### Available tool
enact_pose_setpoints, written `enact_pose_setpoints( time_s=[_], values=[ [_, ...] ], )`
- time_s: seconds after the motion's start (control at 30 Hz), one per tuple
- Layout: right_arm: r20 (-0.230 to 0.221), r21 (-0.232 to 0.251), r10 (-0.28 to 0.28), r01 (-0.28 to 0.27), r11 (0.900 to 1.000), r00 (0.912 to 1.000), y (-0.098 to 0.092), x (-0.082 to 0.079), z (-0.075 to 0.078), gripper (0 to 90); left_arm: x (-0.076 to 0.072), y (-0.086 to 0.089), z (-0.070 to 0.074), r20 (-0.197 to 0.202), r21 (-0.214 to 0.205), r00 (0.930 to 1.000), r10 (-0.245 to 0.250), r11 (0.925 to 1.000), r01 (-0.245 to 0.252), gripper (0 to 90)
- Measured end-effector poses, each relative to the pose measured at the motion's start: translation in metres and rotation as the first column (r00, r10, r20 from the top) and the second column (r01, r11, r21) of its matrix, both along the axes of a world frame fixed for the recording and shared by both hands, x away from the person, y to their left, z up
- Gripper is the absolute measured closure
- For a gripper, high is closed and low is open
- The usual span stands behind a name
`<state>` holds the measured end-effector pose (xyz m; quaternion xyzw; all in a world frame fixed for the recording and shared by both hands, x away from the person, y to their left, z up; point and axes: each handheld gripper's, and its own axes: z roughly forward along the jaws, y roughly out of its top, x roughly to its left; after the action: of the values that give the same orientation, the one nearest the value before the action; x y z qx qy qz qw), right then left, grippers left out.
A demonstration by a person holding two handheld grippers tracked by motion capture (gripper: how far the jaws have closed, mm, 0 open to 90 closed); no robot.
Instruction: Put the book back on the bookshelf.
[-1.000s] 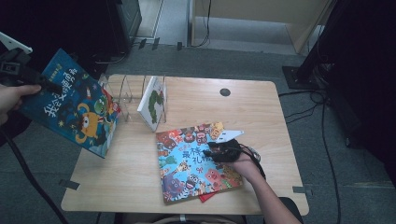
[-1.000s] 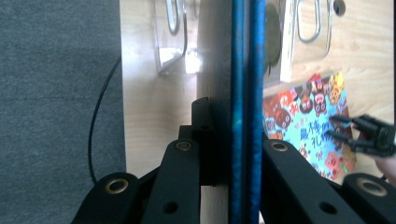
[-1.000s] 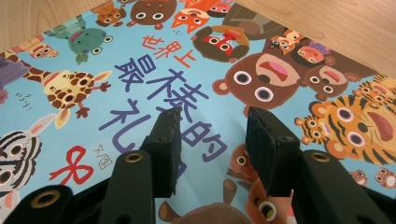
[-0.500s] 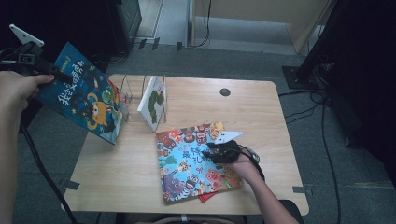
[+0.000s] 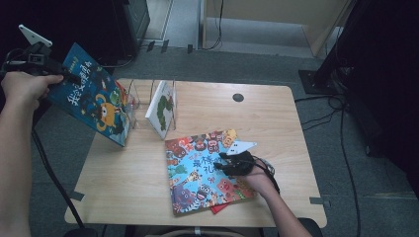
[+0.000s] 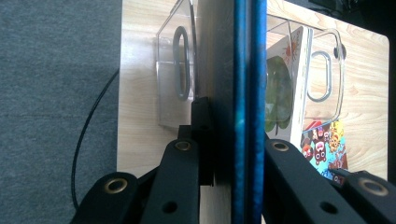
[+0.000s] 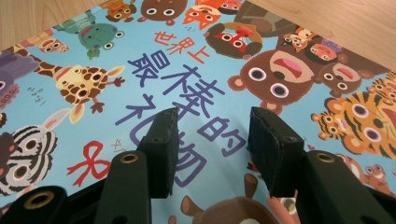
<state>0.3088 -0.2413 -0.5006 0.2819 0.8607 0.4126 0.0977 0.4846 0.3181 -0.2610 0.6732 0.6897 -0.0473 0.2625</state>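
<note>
Left gripper [image 5: 64, 76]: matte black jaws with brass rivets, clamped on the edge of a thin blue book [image 5: 94, 101], grey three-cornered plate on top. Held off the table's left edge, above the floor, tilted, lower corner near the clear rack [image 5: 141, 101]. Seen edge-on in the left gripper view as a narrow glossy blue stripe [image 6: 245, 93] between the jaws, a black pad pressed flat against its side. Cover dark blue, cartoon creatures in orange and green, yellow characters along the upper edge.

Right gripper [image 5: 223, 164]: same black build, ribbed rubber-like pads, jaws parted, nothing between them, just been opening a little further. Tips poised low over the flat book [image 5: 205, 170]; contact with the cover impossible to tell. In the right gripper view, pads [image 7: 163, 140] spread above large purple characters on a glossy light-blue cover [image 7: 140, 84], crowded with round-eyed animals: bear, giraffe, tiger, zebra, frog.

Flat book lying square-cornered on the table [image 5: 276, 123], slightly skewed, a red corner peeping from beneath its lower edge. Table: pale wood grain, rounded corners, dark round grommet near the far edge.

Rack: transparent plastic dividers with oval cut-outs, upright at the table's far left. White book [image 5: 162, 106] with a green figure leaning in one slot.

Grey carpet around, black cables trailing across it.
</note>
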Motion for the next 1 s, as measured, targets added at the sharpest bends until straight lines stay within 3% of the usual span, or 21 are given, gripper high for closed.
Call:
enact_pose_setpoints(
  time_s=[0.23,0.4,0.43,0.5,0.77,1.0],
  values=[
    [0.001,0.007,-0.005,0.005,1.0000,1.0000,-0.003,-0.002,-0.001,53.2,0.003,-0.002,-0.009,0.011,-0.017,0.9998,-0.014,0.9998,0.014,81.3],
    [0.002,0.009,-0.006,0.006,0.9999,1.0000,-0.004,-0.002,-0.001,53.2,0.000,0.006,-0.007,0.058,-0.050,0.9983,0.005,0.9987,-0.002,77.8],
    [0.003,0.011,-0.005,0.005,0.9999,1.0000,-0.004,-0.002,-0.001,53.3,-0.001,0.007,-0.006,0.064,-0.055,0.9979,-0.001,0.9985,0.005,72.7],
    [0.002,0.013,-0.005,0.005,0.9999,1.0000,-0.004,-0.002,-0.001,53.3,-0.003,0.010,-0.003,0.074,-0.025,0.9972,-0.011,0.9996,0.013,70.4],
    [-0.004,0.020,-0.008,0.008,0.9998,1.0000,-0.006,-0.001,-0.002,52.0,-0.011,0.017,0.006,0.114,-0.022,0.9935,-0.002,0.9997,0.005,63.1],
    [-0.016,0.029,-0.018,0.018,0.9994,0.9997,-0.008,-0.001,-0.001,50.1,-0.027,0.017,0.026,0.141,-0.011,0.9898,-0.016,0.9998,0.018,59.5]
  ],
)
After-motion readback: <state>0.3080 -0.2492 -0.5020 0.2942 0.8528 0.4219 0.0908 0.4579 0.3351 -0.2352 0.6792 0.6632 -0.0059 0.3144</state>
